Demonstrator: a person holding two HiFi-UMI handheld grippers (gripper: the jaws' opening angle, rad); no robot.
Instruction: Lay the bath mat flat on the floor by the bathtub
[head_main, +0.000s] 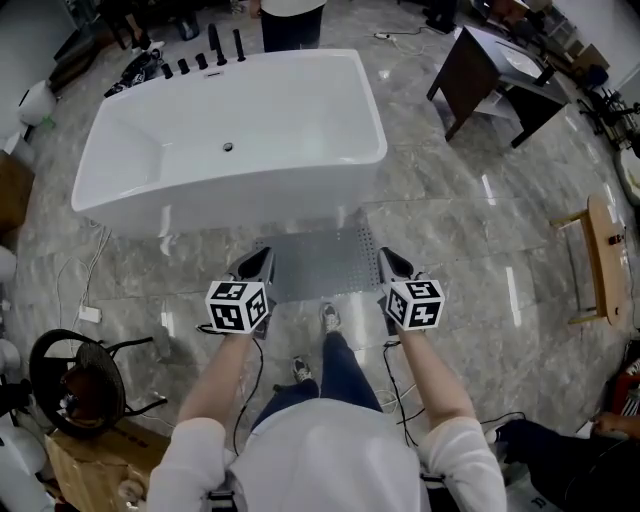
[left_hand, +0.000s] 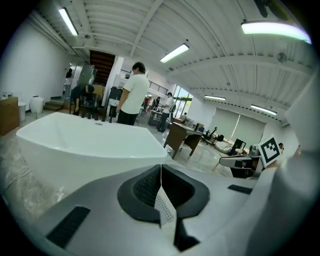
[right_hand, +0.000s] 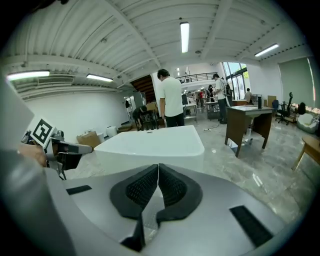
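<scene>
bath mat (head_main: 318, 262): stretched just before the near wall of the bathtub (head_main: 230, 130), long axis along it | left gripper (head_main: 258, 262), right gripper (head_main: 390, 260): each pinched tight on a mat corner farthest from bathtub | mat extends tubward from jaws; level lowering judged needed

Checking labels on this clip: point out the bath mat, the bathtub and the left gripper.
bath mat (head_main: 318, 262), head view, centre of mat.
bathtub (head_main: 250, 110), head view, bare basin floor.
left gripper (head_main: 262, 256), head view, jaw tips.
</scene>
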